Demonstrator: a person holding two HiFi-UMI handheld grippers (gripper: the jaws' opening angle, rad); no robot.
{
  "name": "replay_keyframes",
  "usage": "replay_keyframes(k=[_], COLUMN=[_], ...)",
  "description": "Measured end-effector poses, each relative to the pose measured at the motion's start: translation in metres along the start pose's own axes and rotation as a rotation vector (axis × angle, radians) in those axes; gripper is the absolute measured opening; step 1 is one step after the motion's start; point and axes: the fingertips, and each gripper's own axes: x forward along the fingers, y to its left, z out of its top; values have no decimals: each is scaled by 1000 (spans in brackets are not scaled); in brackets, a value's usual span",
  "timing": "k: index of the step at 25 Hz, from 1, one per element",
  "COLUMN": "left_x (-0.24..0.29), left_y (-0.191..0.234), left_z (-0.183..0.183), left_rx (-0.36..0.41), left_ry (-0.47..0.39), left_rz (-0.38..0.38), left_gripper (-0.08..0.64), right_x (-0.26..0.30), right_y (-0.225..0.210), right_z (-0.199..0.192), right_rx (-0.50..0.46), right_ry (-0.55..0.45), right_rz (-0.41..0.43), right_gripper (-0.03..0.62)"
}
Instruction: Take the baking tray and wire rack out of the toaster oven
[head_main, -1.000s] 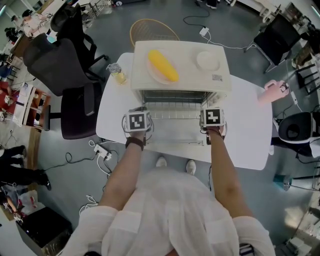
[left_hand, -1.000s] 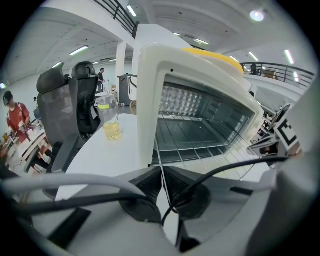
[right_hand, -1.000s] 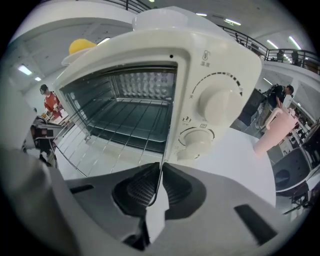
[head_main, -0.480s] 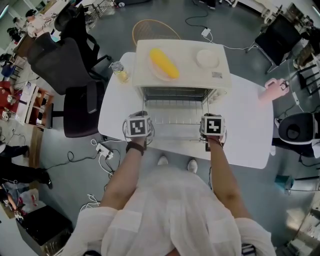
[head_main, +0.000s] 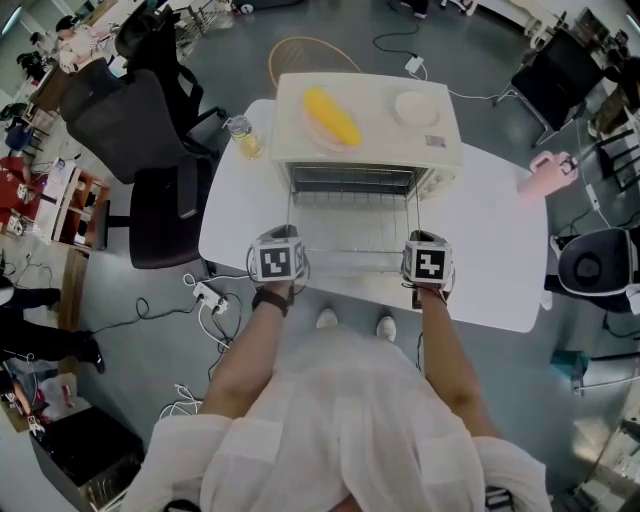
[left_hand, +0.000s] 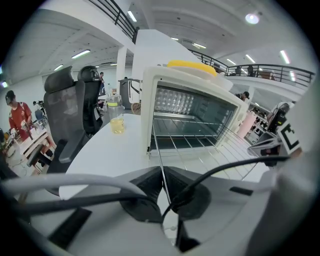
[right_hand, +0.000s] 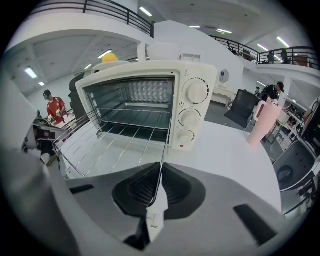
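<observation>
The cream toaster oven (head_main: 365, 120) stands open on the white table (head_main: 490, 250). Its wire rack (head_main: 350, 230) is drawn well out over the folded-down door, towards me. My left gripper (head_main: 288, 243) is shut on the rack's left side wire, which runs straight between its pads in the left gripper view (left_hand: 162, 185). On the right side wire my right gripper (head_main: 415, 243) is shut in the same way (right_hand: 159, 182). The rack (right_hand: 110, 150) hangs level between the two grippers. Inside the oven (right_hand: 145, 107) I see dark metal lower down; I cannot tell whether it is the baking tray.
On top of the oven lie a yellow corn cob on a pink plate (head_main: 330, 115) and a white dish (head_main: 416, 108). A jar of yellow liquid (head_main: 243, 140) stands left of the oven, and a pink cup (head_main: 545, 178) at the table's right end. Black office chairs (head_main: 130, 130) stand to the left.
Both grippers have come back towards me, away from the oven. The wire rack has slid further out with them.
</observation>
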Motion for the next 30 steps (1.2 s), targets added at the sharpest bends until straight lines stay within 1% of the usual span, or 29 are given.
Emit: replay_keyframes(k=[5, 8, 10, 13, 18, 22, 26, 30], left_x=[-7, -13, -16, -31, -44, -54, -55, -50], left_y=[-2, -2, -3, -2, -1, -3, -20, -52], left_z=[-9, -12, -15, -16, -31, -37, -43, -47], left_rx=[5, 3, 4, 8, -5, -1, 4, 22], left_ry=[-28, -39, -42, -44, -45, -48, -41, -30], left_rz=[-9, -11, -12, 12, 20, 29, 17, 3], left_gripper=[12, 12, 12, 12, 12, 12, 12, 12], right_x=[-12, -14, -20, -21, -34, -44, -50, -55], right_y=[4, 6, 7, 9, 17, 19, 5, -25], right_z=[5, -6, -5, -19, -24, -30, -43, -62], right_rx=[-25, -15, -17, -4, -11, -9, 0, 25], right_ry=[-73, -60, -78, -59, -88, -104, -108, -106], right_rz=[1, 1, 3, 17, 38, 47, 41, 35], right_gripper=[14, 14, 14, 14, 14, 14, 14, 14])
